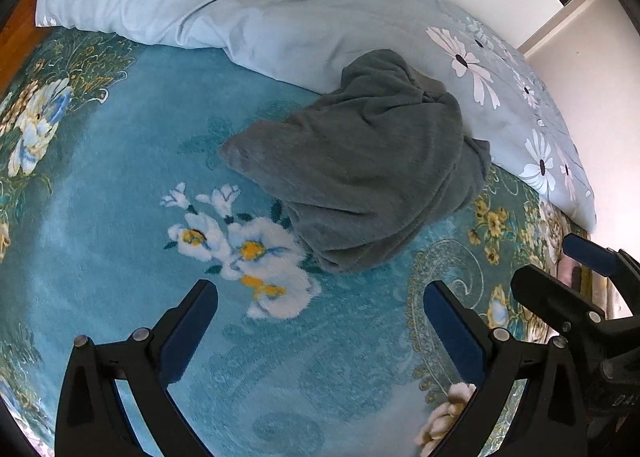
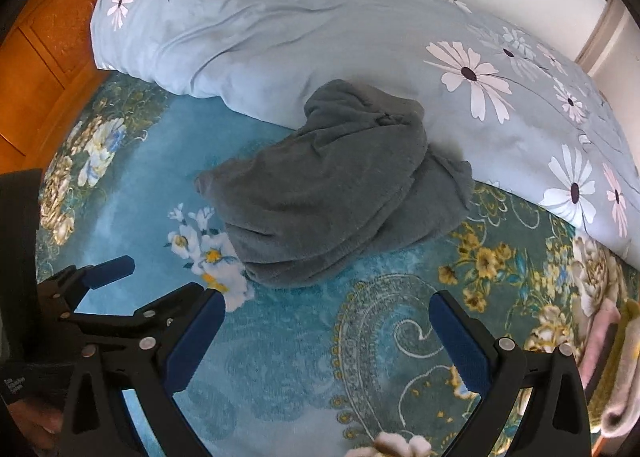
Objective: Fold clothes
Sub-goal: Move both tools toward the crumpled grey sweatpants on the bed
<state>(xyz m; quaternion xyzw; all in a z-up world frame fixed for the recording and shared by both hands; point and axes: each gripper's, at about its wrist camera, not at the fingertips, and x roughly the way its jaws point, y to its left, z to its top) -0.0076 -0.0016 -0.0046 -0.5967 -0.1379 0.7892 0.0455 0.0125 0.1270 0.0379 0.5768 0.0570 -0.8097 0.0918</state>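
Note:
A grey fleece garment [image 1: 360, 161] lies crumpled in a heap on the blue floral blanket [image 1: 120, 217], its far end resting against a light blue duvet. It also shows in the right wrist view [image 2: 332, 197]. My left gripper [image 1: 320, 297] is open and empty, just short of the garment's near edge. My right gripper [image 2: 328, 309] is open and empty, also just in front of the garment. In the left wrist view the right gripper [image 1: 568, 265] shows at the right edge. In the right wrist view the left gripper [image 2: 156, 281] shows at the left.
The light blue duvet with white daisies [image 2: 360, 37] is bunched along the far side of the bed. A wooden headboard [image 2: 48, 37] stands at the far left. Folded pink and yellow cloths [image 2: 616, 369] lie at the right edge.

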